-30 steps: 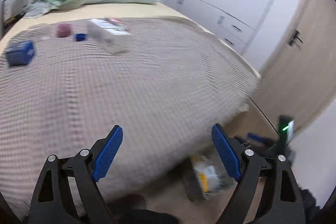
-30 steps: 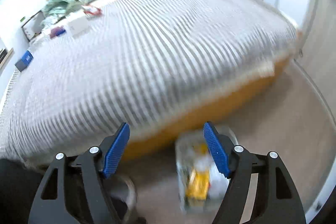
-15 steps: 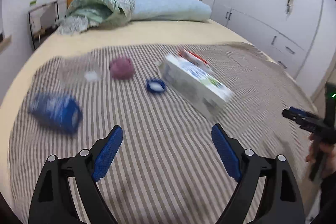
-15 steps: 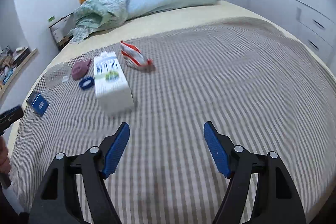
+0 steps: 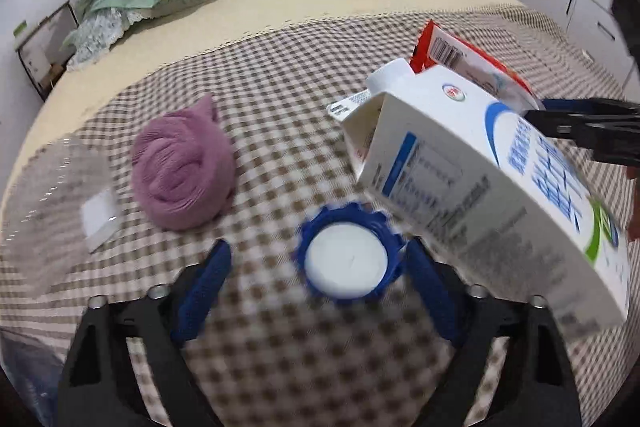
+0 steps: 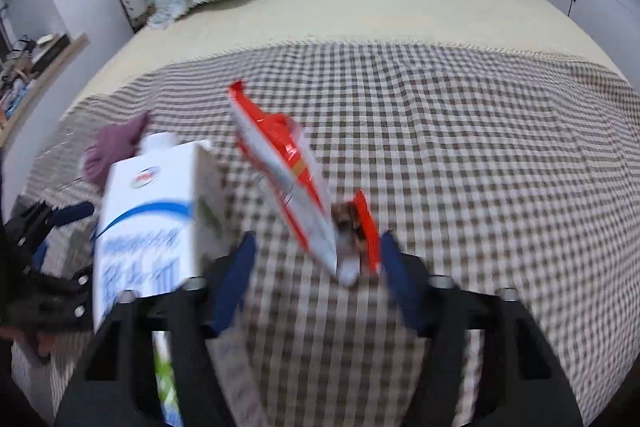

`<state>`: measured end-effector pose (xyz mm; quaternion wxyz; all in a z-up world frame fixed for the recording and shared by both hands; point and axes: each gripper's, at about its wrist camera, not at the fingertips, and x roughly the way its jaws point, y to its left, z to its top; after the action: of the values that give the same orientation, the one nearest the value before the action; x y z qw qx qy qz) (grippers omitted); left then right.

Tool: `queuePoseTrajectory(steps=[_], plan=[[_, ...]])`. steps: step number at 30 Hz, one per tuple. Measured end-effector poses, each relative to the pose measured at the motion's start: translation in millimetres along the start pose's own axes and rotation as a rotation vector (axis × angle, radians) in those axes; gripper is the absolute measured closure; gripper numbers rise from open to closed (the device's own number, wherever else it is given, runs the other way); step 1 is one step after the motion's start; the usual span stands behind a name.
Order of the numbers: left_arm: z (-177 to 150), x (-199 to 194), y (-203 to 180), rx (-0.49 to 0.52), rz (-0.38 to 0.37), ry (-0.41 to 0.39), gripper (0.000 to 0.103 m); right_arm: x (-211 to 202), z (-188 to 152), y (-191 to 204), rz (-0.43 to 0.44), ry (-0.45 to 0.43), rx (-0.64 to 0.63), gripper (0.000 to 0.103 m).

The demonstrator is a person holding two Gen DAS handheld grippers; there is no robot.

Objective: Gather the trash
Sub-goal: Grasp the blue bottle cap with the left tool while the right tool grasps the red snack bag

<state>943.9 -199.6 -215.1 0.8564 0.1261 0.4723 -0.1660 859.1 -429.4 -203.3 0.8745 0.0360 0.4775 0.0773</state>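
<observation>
I have both grippers down over the checked blanket (image 5: 280, 99) on the bed, and nothing is picked up yet as far as I can see. My left gripper (image 5: 316, 287) points down at a blue bottle cap (image 5: 347, 259) lying open side up; its jaws have just been closing in, and the cap sits between them, close to the right pad, but the pads do not press it yet. My right gripper (image 6: 316, 279) hangs over a red and white snack wrapper (image 6: 288, 179); its jaws have also just been narrowing, and the wrapper's lower end lies between them, against or just beside the right pad. The blur keeps me from calling that a pinch, so I count it as not gripped.

Still on the blanket: the white milk carton (image 5: 480, 163) lying on its side between the two grippers, touching or nearly touching the cap and leaning over the wrapper's edge, and a clear plastic wrapper (image 5: 72, 195) at the left. The rolled purple sock (image 5: 184, 167) beside the cap looks like clothing to me, not trash.

So I judge the job to be early: two grabs about to land, and at least the carton and clear plastic left afterwards.
</observation>
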Motion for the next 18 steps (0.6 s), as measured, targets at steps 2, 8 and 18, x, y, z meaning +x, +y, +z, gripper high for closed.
queuePoseTrajectory(steps=[2, 8, 18], plan=[[0.9, 7.9, -2.6, 0.017, 0.004, 0.031, 0.052, 8.3, 1.0, -0.4, -0.012, 0.027, -0.001, 0.089], [-11.7, -49.7, 1.4, -0.005, -0.042, -0.042, 0.052, -63.0, -17.9, -4.1, -0.024, -0.1, 0.007, 0.103], [-84.9, -240.3, -21.7, -0.076, -0.154, -0.209, 0.052, -264.9, -165.0, -21.0, -0.084, -0.234, 0.049, 0.103]])
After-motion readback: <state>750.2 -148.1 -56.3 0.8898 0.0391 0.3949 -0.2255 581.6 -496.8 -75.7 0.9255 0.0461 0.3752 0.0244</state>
